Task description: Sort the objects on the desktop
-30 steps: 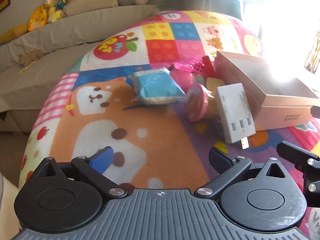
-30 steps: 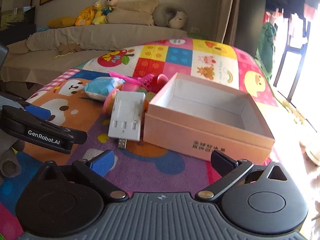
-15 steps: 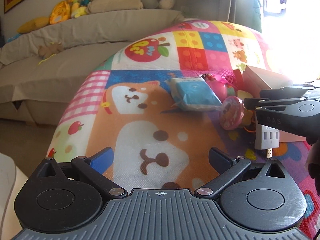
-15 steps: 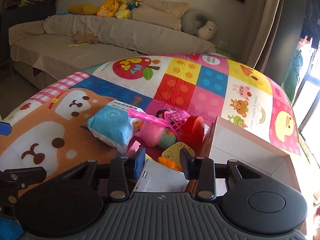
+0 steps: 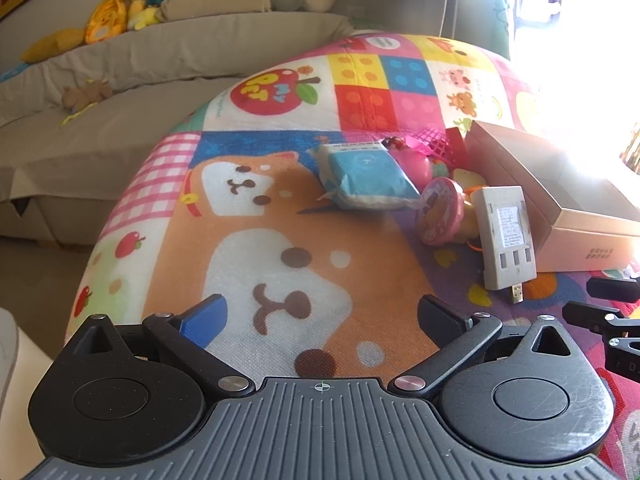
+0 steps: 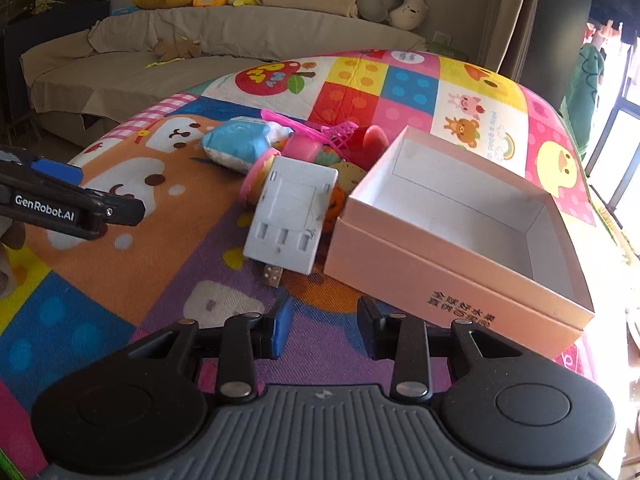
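My left gripper (image 5: 320,312) is open over the orange dog print of the play mat, with nothing between its fingers. My right gripper (image 6: 325,316) has its jaws drawn close together, with only purple mat in the narrow gap. Just ahead of it lies a white USB charger (image 6: 292,216) with its plug toward me, leaning on a pile of toys. An open, empty pink box (image 6: 452,276) stands to its right. In the left wrist view, the charger (image 5: 505,236) lies beside a pink round toy (image 5: 440,216) and a blue tissue pack (image 5: 366,176).
A pink net and a red toy (image 6: 360,136) lie behind the charger. The mat (image 5: 280,240) drops off at its left edge toward a covered sofa (image 5: 120,120) with plush toys. The left gripper's arm (image 6: 72,204) reaches in from the left of the right wrist view.
The right gripper's jaws went from wide open to nearly closed. It pushed forward over the charger, then drew back. The charger now sits slightly turned. The left gripper stayed open.
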Available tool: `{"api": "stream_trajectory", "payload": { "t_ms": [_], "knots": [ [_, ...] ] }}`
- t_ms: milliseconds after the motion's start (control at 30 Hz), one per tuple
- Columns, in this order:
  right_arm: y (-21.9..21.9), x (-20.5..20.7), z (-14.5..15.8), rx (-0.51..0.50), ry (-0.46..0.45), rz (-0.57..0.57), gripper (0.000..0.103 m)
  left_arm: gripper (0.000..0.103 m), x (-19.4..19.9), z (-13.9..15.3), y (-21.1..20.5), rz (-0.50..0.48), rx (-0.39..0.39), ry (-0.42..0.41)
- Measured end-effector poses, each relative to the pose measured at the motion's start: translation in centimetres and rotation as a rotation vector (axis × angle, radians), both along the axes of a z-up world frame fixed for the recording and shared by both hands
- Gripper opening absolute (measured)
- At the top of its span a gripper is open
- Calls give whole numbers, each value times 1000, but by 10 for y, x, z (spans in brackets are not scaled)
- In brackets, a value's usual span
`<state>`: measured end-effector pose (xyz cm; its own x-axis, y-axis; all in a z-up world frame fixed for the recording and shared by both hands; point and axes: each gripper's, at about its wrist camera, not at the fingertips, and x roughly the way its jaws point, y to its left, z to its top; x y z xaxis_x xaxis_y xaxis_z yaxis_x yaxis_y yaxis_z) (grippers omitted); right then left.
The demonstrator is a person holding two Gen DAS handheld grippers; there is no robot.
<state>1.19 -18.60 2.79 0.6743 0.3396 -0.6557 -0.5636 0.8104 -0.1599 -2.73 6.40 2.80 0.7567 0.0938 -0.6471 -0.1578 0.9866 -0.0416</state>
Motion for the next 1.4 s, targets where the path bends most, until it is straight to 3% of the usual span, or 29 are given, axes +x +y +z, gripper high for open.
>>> {"api": "stream_trajectory", "payload": {
  "t_ms": [133, 300, 467, 533, 600, 867, 967, 1067, 1167, 1200, 1400],
  "knots": [
    [-5, -5, 3, 49, -12, 4, 42, 103, 3, -4, -1, 6, -9, 17],
    [18, 9, 6, 119, -1, 26, 70, 103, 0, -4, -2, -3, -16, 14],
    [45, 37, -1, 178, 124, 10, 69, 103, -3, -3, 3, 11, -23, 10],
    [52, 42, -4, 162, 138, -11, 52, 103, -4, -3, 6, 19, -25, 10],
    [49, 39, -3, 171, 147, -9, 49, 103, -5, -3, 8, 23, -26, 9],
    [-8, -8, 9, 60, 88, 67, 49, 103, -1, -5, 3, 2, -31, 11],
    [-33, -15, 3, -10, 44, 7, 48, 103, 5, -5, -8, -35, -20, 8],
    [-56, -12, 1, -2, 32, -82, 48, 103, 12, -2, -23, -82, -3, -4],
    [-74, -7, 5, 69, 23, -151, 62, 103, 18, 1, -40, -142, 14, -21],
    [-78, -5, 5, 91, 15, -169, 71, 103, 19, 2, -45, -164, 18, -25],
    [-91, 0, -10, 184, -8, -267, 87, 103, 17, 5, -81, -317, 59, -73]
  ]
}}
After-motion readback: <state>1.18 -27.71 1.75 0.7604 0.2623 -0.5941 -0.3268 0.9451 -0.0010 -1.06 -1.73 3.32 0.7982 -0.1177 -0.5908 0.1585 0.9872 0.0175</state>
